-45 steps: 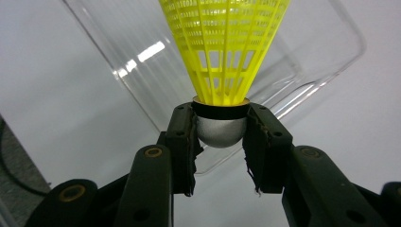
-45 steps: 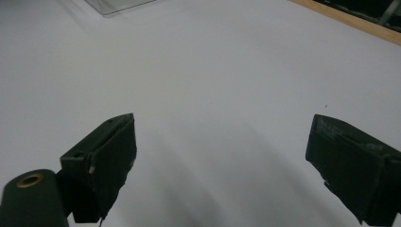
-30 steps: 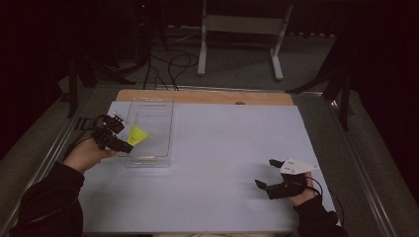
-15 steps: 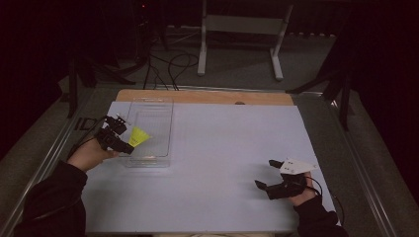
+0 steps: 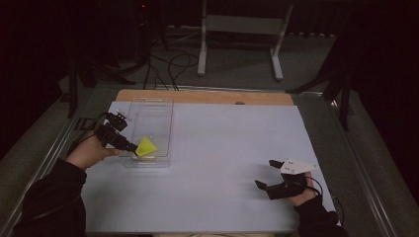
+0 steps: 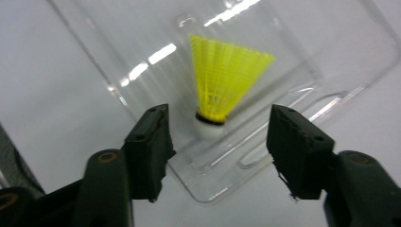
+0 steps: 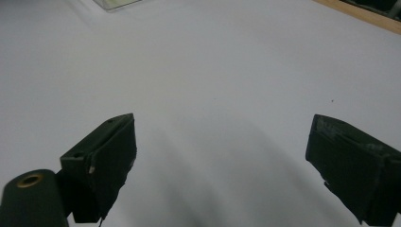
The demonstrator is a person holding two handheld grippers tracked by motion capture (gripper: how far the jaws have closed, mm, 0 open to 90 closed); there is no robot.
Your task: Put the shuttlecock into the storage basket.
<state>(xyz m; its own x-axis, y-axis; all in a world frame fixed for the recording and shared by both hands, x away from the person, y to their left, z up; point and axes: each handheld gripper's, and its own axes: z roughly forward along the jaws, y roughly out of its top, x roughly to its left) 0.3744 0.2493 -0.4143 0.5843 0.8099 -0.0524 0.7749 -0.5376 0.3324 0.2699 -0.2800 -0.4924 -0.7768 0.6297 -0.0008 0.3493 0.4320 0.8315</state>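
Yellow shuttlecock [image 6: 226, 80] lies in the clear plastic tray [image 5: 150, 111] at the left of the white table [image 5: 222, 148], its white cork towards the left gripper [image 6: 218, 137]. This gripper's jaws have just been opening; they stand apart, not touching the cork. Far right, the right gripper [image 5: 269, 174] rests near the table, jaws wide apart and empty.

We see a dim room around a table [image 5: 222, 207] covered with a pale sheet, a strip of bare wood [image 5: 197, 97] showing along its far edge and metal rails [image 5: 363, 192] running down its sides. Beyond it lies a grey-green floor [image 5: 237, 64], where black cables [image 5: 170, 61] coil beside the pale legs of a stand [image 5: 239, 37]. The background walls are lost in darkness.
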